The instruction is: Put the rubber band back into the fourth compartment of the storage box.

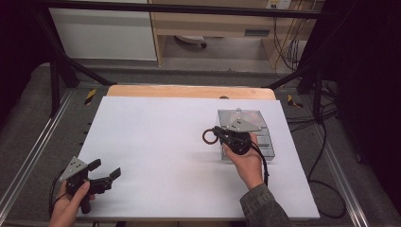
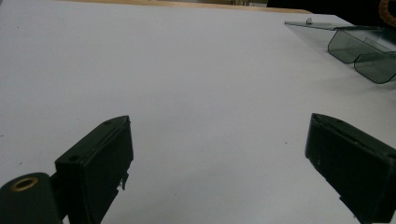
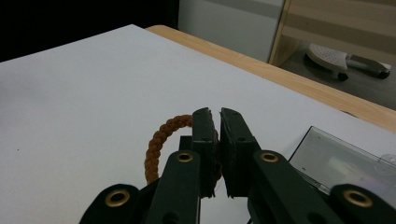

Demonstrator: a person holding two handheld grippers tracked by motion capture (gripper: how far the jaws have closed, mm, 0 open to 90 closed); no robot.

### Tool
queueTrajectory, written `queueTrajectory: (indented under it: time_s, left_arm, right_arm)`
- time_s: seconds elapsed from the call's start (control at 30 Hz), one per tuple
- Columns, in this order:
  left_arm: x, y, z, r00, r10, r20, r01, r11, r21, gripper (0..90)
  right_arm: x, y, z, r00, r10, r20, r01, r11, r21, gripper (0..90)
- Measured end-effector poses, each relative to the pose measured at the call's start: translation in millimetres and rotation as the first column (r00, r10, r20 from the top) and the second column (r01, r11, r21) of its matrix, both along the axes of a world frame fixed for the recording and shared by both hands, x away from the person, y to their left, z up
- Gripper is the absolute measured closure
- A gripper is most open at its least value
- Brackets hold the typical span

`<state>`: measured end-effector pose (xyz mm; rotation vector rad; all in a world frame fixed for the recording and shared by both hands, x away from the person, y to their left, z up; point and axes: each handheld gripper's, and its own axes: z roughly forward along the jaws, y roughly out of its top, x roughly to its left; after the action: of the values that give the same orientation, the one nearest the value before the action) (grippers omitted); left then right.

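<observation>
Between the right hand-held gripper (image 3: 217, 140) jaws: a braided ring (image 3: 159, 140).

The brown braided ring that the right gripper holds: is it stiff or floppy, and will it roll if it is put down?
The braided ring keeps a round loop while the right gripper pinches only one side, so it is probably fairly stiff, or at least springy. Its woven cord looks rough, so slipping seems unlikely. Laid flat on the white table, it should hardly roll.

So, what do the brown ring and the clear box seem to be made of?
The ring looks like braided cord or rope, matte brown: twisted strands show along its curve. The box looks like smooth tinted transparent plastic, perhaps acrylic: the table shows through its glossy walls.
</observation>
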<state>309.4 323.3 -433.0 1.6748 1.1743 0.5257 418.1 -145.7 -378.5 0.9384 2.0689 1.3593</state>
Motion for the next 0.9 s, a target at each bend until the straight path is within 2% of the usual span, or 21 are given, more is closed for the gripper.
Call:
queueTrajectory:
  time_s: [0.33,0.63,0.9]
  left_arm:
    - [0.2,-1.2,0.1,1.0000,-0.006,0.001,0.006,1.0000,0.005,7.2]
    - [-0.9,-0.5,1.2,1.0000,-0.006,0.002,0.006,1.0000,0.008,7.3]
    - [-0.5,0.5,1.1,1.0000,-0.004,0.000,0.004,1.0000,0.006,7.2]
  right_arm:
    - [-0.7,-16.9,0.5,0.9988,-0.049,0.006,0.049,0.9982,0.036,85.0]
    - [-1.8,-22.3,-1.2,0.9979,-0.064,0.007,0.063,0.9975,0.031,85.0]
    - [-0.1,-31.6,-1.4,0.9952,-0.098,0.005,0.097,0.9946,0.035,85.0]
